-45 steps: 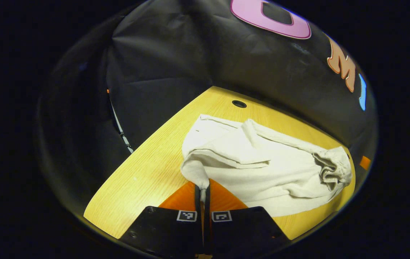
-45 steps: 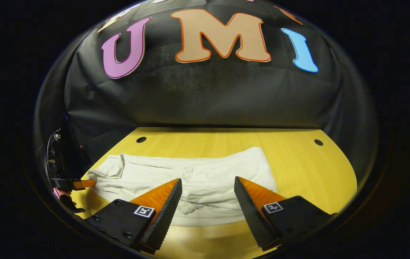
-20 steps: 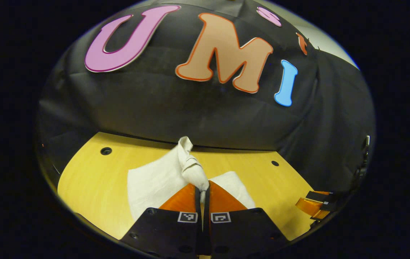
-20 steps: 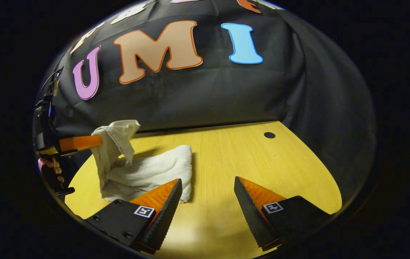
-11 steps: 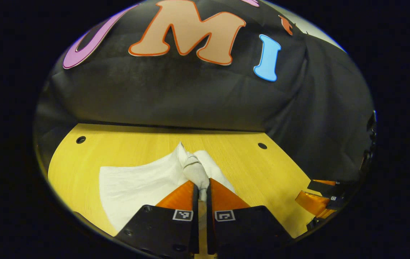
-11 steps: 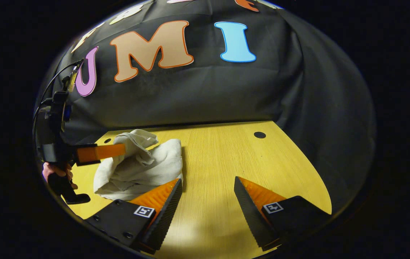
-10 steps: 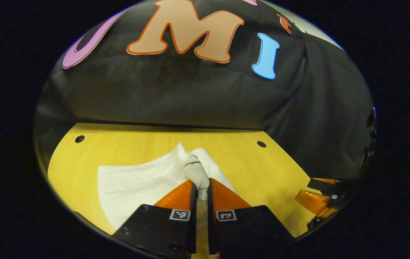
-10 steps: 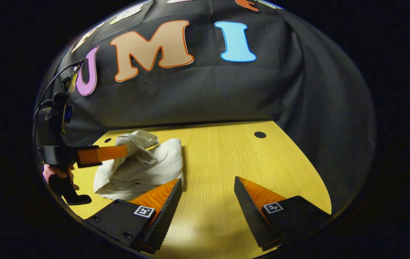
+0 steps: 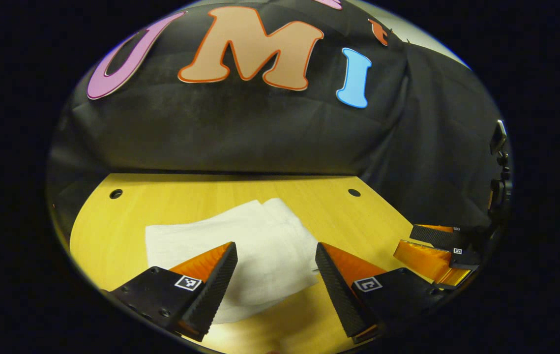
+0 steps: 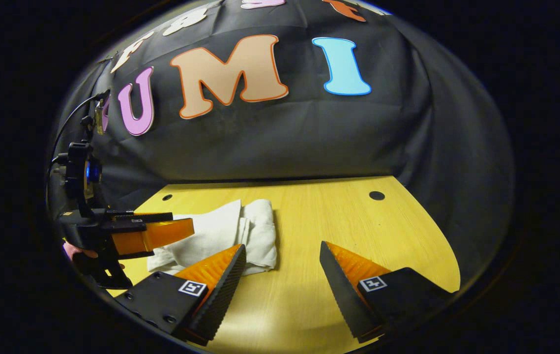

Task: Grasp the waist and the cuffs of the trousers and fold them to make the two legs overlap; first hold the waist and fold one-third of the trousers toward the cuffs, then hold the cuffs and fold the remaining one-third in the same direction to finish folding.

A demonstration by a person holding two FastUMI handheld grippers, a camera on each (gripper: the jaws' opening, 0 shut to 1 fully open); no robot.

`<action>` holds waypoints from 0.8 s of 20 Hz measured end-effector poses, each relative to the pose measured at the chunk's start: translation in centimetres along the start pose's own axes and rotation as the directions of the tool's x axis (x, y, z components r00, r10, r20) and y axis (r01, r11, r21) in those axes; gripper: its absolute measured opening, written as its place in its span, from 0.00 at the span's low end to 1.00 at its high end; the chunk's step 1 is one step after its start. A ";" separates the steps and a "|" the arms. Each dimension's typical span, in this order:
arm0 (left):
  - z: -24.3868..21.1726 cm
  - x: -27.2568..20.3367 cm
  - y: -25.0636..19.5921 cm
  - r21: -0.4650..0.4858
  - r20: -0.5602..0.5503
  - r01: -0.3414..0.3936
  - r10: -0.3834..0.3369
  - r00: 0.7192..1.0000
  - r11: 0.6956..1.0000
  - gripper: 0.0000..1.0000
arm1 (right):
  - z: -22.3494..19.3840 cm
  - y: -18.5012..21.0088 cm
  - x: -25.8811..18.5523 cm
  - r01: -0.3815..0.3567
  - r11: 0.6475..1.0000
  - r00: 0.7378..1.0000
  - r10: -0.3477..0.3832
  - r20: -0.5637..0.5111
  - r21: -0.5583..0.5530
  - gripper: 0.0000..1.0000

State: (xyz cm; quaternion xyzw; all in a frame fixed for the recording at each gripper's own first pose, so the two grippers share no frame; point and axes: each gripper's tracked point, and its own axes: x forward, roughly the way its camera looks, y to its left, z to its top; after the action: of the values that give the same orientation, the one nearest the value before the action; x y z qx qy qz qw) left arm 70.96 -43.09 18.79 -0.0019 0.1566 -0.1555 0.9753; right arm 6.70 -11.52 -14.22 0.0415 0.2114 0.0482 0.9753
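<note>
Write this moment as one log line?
trousers: folded, lying on table | left claw: open, empty | right claw: open, empty

The left gripper view looks from low over the near edge of the table (image 9: 112, 216), forward toward the back wall, with the trousers (image 9: 240, 246) close below between its fingers. The right gripper view sits just to the right, facing the same way, equally low. Both share the table (image 10: 338, 221), the trousers (image 10: 230, 233) and each other's gripper: right gripper (image 9: 432, 248), left gripper (image 10: 162, 231).
</note>
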 end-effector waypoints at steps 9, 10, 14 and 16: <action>-0.5 -8.1 7.5 -0.018 0.013 -0.102 0.102 0.995 0.995 0.96 | 4.1 5.1 -2.9 -0.017 1.000 0.989 0.017 0.146 -0.003 0.97; -0.5 -8.4 7.9 -0.014 0.017 -0.107 0.107 0.994 0.994 0.96 | 4.5 5.4 -3.2 -0.013 1.000 0.987 0.013 0.160 -0.002 0.97; -0.8 -10.5 9.4 -0.003 0.013 -0.112 0.112 0.994 0.994 0.96 | 4.9 5.9 -4.5 0.023 1.000 0.983 -0.023 0.180 0.000 0.96; -1.0 -10.8 9.9 -0.003 0.009 -0.104 0.104 0.994 0.995 0.95 | 5.0 6.0 -4.9 0.037 0.999 0.982 -0.037 0.185 0.004 0.96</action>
State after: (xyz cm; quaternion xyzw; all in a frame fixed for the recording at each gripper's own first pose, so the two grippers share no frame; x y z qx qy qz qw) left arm 63.92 -30.36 20.59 0.0042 0.1522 -0.1041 0.9829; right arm 3.93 -6.42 -7.06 0.0421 0.1208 0.0259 0.9914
